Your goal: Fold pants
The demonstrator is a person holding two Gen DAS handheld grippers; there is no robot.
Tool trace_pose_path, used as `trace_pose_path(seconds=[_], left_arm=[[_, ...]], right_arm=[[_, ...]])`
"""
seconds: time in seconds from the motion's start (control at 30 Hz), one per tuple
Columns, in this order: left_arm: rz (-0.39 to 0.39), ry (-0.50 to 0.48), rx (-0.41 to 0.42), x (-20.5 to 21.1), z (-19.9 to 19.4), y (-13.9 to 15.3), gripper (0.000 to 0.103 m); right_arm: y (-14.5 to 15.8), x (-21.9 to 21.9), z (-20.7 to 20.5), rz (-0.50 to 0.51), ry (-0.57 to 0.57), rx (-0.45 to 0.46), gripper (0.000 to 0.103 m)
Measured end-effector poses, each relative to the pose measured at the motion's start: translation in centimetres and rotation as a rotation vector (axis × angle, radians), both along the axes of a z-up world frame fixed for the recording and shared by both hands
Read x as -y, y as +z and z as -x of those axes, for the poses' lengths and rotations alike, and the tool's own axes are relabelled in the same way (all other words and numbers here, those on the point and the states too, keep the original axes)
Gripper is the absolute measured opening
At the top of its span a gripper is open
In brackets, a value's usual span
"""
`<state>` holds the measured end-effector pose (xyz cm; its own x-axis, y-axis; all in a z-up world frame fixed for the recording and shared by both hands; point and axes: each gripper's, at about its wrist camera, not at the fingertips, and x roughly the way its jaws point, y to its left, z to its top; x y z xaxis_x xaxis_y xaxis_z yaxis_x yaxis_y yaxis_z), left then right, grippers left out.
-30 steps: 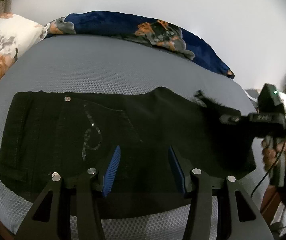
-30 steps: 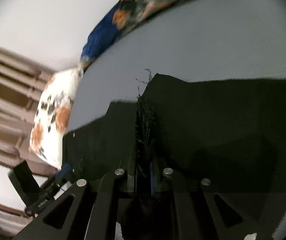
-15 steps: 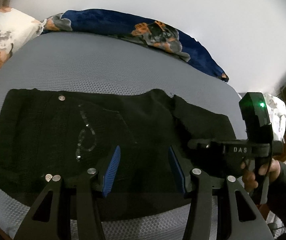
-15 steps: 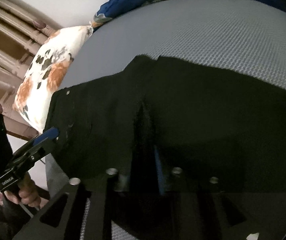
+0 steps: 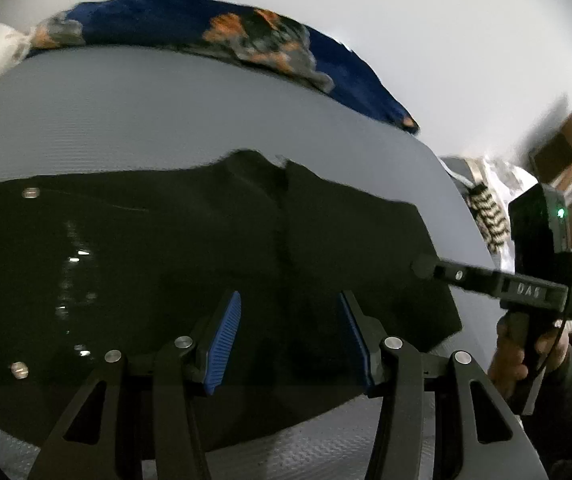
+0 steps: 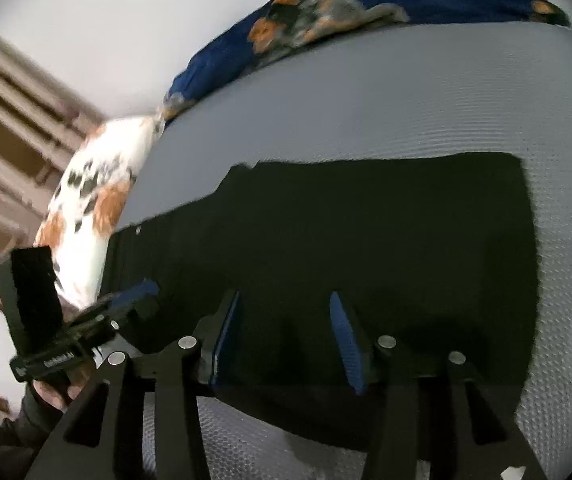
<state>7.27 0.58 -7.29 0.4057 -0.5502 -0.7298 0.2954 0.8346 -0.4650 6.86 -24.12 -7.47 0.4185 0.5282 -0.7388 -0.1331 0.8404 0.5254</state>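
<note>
Pants: black pants [image 5: 213, 248] lie flat and spread across the grey mattress [image 5: 165, 112], folded over into a broad dark slab; a seam runs down the middle of the cloth in the left wrist view.
Pants details: a metal button [image 5: 31, 193] shows near the far edge at the waist end, and a few shiny specks glint on the cloth closer in.
Pants outline: the far edge has a small peak with frayed threads; the right end [image 6: 518, 208] is a straight, squared-off edge lying on the mattress.
Left gripper: the left gripper [image 5: 290, 334] hangs over the near part of the pants, its blue pads [image 5: 225, 340] set a moderate way apart with nothing between them, only cloth below.
Right gripper: the right gripper [image 6: 286, 340] is over the near edge of the pants, jaws opening, the gap between the blue pads empty; no cloth is pinched.
Right gripper seen from the left: its black body [image 5: 526, 280] reaches toward the right end of the pants, held by a hand [image 5: 514, 356] in a dark sleeve.
Left hand: a hand [image 6: 57, 392] grips the left tool at the waist end of the pants.
Blanket: a dark blue flowered blanket [image 5: 189, 24] lies along the mattress edge beyond the pants.
Pillow: a white pillow with orange flowers [image 6: 93, 216] sits beyond the waist end of the pants.
</note>
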Motion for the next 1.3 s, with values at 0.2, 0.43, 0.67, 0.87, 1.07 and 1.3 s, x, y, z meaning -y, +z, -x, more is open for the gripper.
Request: trace_pose_path(seconds=[0.2,0.43,0.67,0.87,1.07,1.3], left_arm=[[0.090,-0.047,-0.167,1.1,-1.3,-1.9,0.050],[0.187,-0.011,-0.342,0.4,-2.8,-4.3,0.050],[0.311,-0.039,-0.480,1.3,-3.1,-6.3,0.049],[0.374,-0.027,-0.548,1.8,-3.1,-7.1,0.032],[0.324,-0.011,-0.521,3.4,-3.2,-6.7,0.012],[0.188,-0.051,-0.333,4.2,-1.8,-2.8,0.008]], right_arm=[[0.0,2.4,0.6,-0.036,-0.101,0.006,0.047],[0.0,3.8,0.6,-0.054,-0.145,0.012,0.047],[-0.2,5.4,0.9,-0.075,-0.195,0.014,0.048],[-0.6,6.2,1.0,-0.097,-0.221,0.005,0.050],[-1.4,6.1,0.9,-0.087,-0.221,-0.017,0.050],[-0.9,5.6,0.7,0.021,-0.214,-0.006,0.051]])
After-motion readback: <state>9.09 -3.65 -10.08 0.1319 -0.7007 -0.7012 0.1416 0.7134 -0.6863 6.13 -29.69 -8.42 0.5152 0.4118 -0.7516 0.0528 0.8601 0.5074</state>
